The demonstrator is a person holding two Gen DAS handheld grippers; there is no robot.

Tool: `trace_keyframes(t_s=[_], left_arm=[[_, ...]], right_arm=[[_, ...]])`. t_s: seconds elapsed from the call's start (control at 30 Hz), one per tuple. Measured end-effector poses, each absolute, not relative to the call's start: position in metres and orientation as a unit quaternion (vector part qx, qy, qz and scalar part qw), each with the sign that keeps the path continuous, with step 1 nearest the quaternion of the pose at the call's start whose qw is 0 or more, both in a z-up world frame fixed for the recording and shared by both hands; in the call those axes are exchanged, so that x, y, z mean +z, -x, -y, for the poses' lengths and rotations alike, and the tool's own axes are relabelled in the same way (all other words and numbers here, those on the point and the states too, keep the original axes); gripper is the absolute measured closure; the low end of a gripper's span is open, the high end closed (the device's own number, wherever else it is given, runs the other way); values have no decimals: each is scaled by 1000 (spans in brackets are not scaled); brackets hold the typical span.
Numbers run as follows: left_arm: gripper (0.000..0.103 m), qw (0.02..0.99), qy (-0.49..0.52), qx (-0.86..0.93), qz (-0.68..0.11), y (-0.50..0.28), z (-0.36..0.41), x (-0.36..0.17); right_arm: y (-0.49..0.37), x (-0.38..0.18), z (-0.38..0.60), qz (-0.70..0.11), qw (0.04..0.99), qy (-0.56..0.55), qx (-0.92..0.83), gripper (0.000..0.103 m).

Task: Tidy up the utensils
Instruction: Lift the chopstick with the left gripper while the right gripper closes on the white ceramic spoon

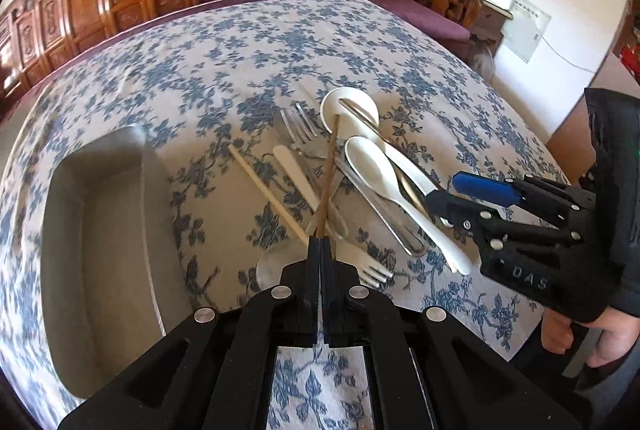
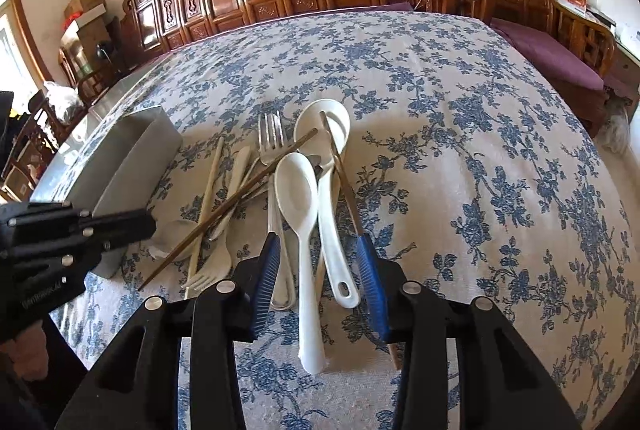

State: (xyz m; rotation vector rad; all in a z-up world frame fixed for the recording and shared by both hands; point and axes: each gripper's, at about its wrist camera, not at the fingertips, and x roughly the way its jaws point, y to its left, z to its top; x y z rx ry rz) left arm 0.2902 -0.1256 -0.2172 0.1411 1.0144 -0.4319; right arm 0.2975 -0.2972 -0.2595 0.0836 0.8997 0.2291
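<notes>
**Left gripper pinching a brown chopstick over the utensil pile**

The left gripper (image 1: pixel 320 244) is clamping its jaws tight on the near end of a brown chopstick (image 1: pixel 330 170), which is slanting up and away across the heap of utensils on the floral tablecloth (image 1: pixel 240 42). The left wrist view is showing that pinch head-on; the right wrist view is catching the same chopstick (image 2: pixel 240 198) from the side, crossing over a pale chopstick (image 2: pixel 208 198) and a steel fork (image 2: pixel 270 138), but the grip point itself is hiding behind the left gripper's black body there.

The right gripper (image 2: pixel 320 270) is standing with its blue-padded jaws apart, straddling the handles of two white ceramic spoons (image 2: pixel 298 198); the pads are not pressing on either. A second dark chopstick (image 2: pixel 340 166) is lying just beside the right-hand pad. From the left wrist view the right gripper (image 1: pixel 448 190) is appearing only side-on over the spoon handles, a hand (image 1: pixel 592 334) gripping it below.

The grey tray (image 1: pixel 100 250) is sitting left of the pile, its interior visible only in the left wrist view; the other camera is showing just its outer wall (image 2: pixel 132 158). A white plastic fork (image 1: pixel 372 268) is lying close to the left gripper's tip.
</notes>
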Motion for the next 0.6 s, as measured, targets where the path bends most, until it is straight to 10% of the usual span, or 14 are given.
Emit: trace_keyframes(t_s=[0.6], left_arm=[[99, 824, -121, -208, -514, -303, 145, -238]], right_arm=[[-300, -256, 303, -431, 893, -52, 117, 60]])
